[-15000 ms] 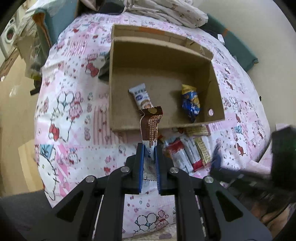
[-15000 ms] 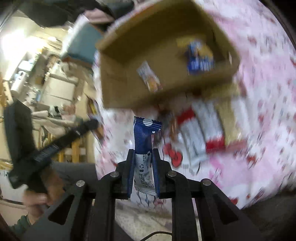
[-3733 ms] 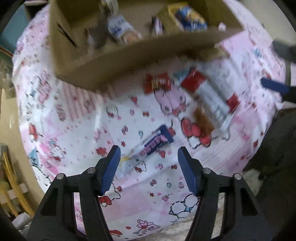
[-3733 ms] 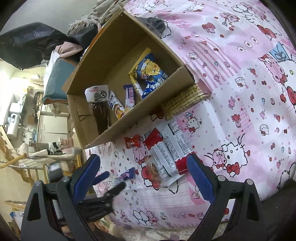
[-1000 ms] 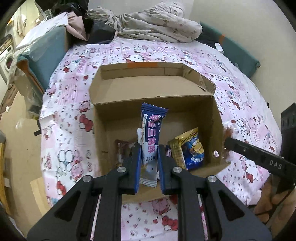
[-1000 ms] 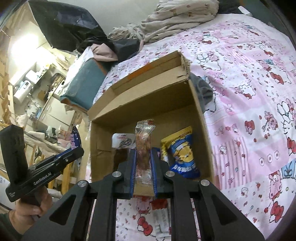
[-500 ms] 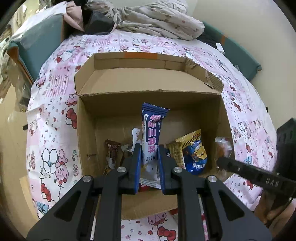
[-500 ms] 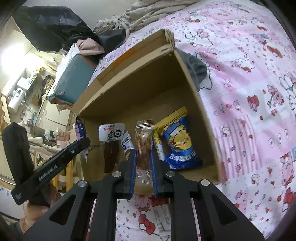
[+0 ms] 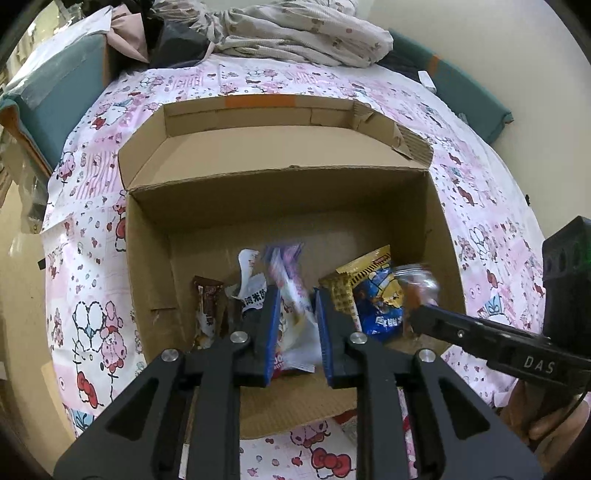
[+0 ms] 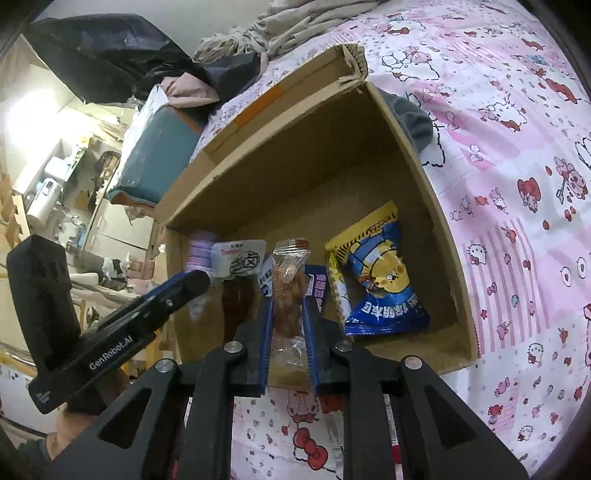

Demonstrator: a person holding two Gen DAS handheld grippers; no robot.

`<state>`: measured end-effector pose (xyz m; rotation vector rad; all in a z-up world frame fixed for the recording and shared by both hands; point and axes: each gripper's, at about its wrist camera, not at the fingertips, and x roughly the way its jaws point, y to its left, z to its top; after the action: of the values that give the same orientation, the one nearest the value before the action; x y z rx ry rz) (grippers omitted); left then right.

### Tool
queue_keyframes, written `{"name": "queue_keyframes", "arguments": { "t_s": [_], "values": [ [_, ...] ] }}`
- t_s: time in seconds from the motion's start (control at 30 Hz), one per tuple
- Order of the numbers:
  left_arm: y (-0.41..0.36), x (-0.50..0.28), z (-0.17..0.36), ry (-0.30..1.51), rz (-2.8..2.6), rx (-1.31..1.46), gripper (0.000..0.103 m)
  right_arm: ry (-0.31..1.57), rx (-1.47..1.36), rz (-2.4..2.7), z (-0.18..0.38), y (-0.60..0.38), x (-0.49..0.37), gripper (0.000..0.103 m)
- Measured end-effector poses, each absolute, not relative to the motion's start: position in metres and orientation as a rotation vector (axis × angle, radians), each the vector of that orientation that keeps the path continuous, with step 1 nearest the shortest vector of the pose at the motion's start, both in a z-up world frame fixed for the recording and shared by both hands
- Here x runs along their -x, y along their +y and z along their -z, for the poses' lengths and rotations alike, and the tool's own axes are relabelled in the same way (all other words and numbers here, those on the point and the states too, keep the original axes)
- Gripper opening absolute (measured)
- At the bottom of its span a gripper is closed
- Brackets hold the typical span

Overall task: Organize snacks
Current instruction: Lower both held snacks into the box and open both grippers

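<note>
An open cardboard box point(image 9: 280, 173) point(image 10: 406, 155) lies on the bed with a yellow-blue bag point(image 9: 376, 291) point(image 10: 376, 280), a brown bar point(image 9: 207, 295) and a white wrapper point(image 9: 251, 280) inside. My left gripper point(image 9: 295, 295) hangs over the box's near side. Its jaws are opening, and the blue-white snack bar point(image 9: 286, 273) between them is blurred and tilted, loose from the pads. My right gripper point(image 10: 288, 304) is over the same box. Its jaws are beginning to open, with the pads still against a clear packet of brown snack point(image 10: 290, 288) standing upright.
A pink cartoon-print sheet point(image 9: 92, 258) covers the bed. Crumpled bedding point(image 9: 295, 33) lies behind the box and a teal cushion point(image 9: 55, 96) to its left. More snack packets point(image 10: 332, 435) lie in front of the box. A hand point(image 10: 74, 424) holds the left gripper's handle.
Both grippers have sunk closer to the box. The left jaws have spread, and the blue-white bar, upright and sharp before, now tilts and blurs between them. The right jaws stand slightly wider.
</note>
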<state>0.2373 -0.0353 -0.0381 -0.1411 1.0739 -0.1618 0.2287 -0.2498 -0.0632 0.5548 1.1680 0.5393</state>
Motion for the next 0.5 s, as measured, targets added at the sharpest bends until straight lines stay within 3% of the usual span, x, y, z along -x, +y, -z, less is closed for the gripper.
{"name": "queue_keyframes", "arguments": {
  "t_s": [0.2, 0.33, 0.37, 0.4, 0.47, 0.5],
  "values": [
    [-0.034, -0.232, 0.029, 1.040, 0.138, 0.122, 0.039, 1.098, -0.572, -0.534, 0.051, -0.257, -0.228, 0.019],
    [-0.025, -0.228, 0.021, 0.997, 0.107, 0.169, 0.077, 1.074, -0.592, -0.530, 0.047, -0.262, -0.228, 0.020],
    [-0.023, -0.228, 0.019, 0.988, 0.099, 0.180, 0.082, 1.072, -0.593, -0.526, 0.046, -0.263, -0.230, 0.020],
    [-0.021, -0.227, 0.018, 0.980, 0.095, 0.187, 0.082, 1.071, -0.594, -0.521, 0.046, -0.264, -0.230, 0.023],
    [-0.019, -0.227, 0.017, 0.971, 0.091, 0.190, 0.082, 1.071, -0.599, -0.512, 0.046, -0.265, -0.231, 0.043],
    [-0.019, -0.227, 0.016, 0.970, 0.089, 0.188, 0.082, 1.062, -0.602, -0.507, 0.044, -0.266, -0.231, 0.066]
  ]
}}
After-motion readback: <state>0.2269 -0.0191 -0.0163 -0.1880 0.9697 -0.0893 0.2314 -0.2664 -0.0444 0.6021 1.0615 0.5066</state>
